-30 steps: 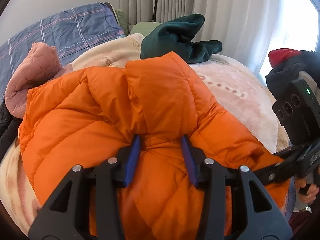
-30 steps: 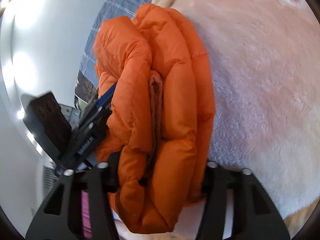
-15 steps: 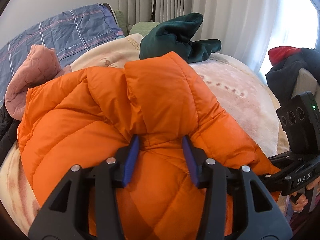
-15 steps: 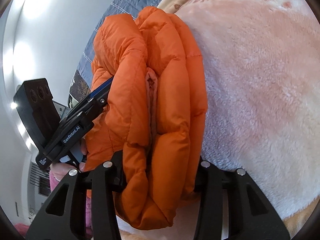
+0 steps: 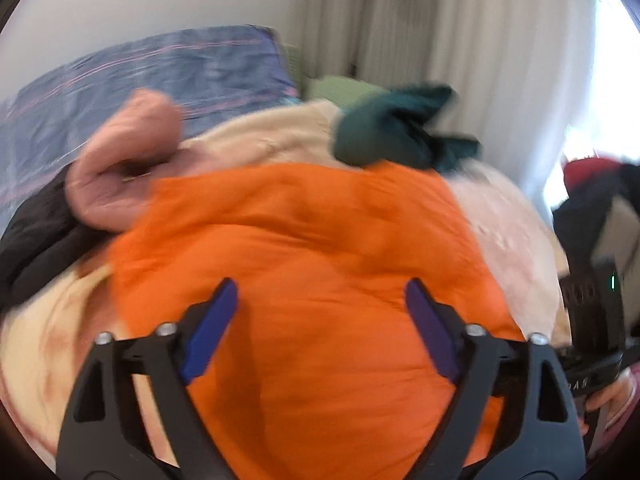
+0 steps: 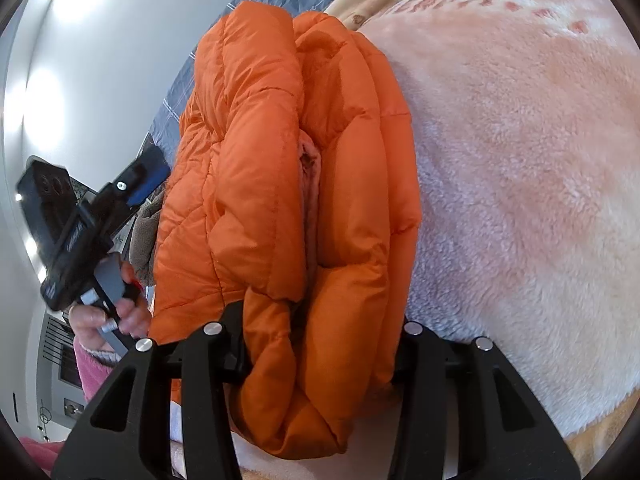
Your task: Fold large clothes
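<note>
An orange puffer jacket (image 5: 304,248) lies folded in a thick bundle on the pink fleece blanket (image 5: 516,236). My left gripper (image 5: 320,308) is open just above it, with its blue pads apart and nothing between them; this view is blurred. In the right wrist view the jacket (image 6: 280,168) shows edge-on in several layers. My right gripper (image 6: 320,344) straddles the bundle's near end with wide jaws and its fingertips are hidden by the fabric. The left gripper (image 6: 136,184) shows at the left of that view, off the jacket.
A pink garment (image 5: 120,172) and a black one (image 5: 36,240) lie at the left of the bed. A dark green garment (image 5: 400,128) lies at the far side. A blue plaid cover (image 5: 132,76) is behind. Dark and red clothes (image 5: 592,184) are piled at the right, by the curtains.
My left gripper has opened and let go of the jacket fold, then lifted back. The jacket has settled flatter on the blanket. My right gripper stays around the bundle's end.
</note>
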`<action>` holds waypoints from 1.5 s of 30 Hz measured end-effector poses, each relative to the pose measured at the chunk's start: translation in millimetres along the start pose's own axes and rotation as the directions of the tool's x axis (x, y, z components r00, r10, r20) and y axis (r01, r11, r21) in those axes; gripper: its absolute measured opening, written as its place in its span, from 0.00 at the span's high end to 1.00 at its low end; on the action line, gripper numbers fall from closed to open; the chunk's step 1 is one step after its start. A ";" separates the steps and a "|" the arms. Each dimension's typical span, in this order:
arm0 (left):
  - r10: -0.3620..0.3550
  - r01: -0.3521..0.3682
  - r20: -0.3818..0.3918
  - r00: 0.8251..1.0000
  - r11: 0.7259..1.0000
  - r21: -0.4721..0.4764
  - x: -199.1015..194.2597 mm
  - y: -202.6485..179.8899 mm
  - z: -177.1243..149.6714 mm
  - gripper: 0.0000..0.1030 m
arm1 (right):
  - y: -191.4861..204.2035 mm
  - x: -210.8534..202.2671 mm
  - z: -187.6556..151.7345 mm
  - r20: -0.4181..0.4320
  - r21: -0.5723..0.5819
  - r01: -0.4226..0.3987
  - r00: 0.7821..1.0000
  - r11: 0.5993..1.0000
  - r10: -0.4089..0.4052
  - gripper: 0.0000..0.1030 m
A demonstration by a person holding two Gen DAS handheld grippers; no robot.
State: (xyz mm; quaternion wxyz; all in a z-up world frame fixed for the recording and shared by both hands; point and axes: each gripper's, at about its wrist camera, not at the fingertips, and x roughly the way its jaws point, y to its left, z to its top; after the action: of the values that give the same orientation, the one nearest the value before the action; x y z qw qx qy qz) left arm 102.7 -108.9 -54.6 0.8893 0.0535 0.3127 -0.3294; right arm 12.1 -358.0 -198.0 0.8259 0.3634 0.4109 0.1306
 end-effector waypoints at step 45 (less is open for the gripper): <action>0.042 -0.046 0.196 0.980 0.999 0.015 23.2 16.8 215.7 0.58 | 101.5 -67.2 144.6 0.403 -0.388 0.192 0.915 0.901 -0.022 0.76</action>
State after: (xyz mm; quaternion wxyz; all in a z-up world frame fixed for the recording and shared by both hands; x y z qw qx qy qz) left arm 239.1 -173.6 102.1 0.9223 0.0365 0.2194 -0.3162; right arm 90.1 -392.6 -29.3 0.9554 0.1721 0.2206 0.0946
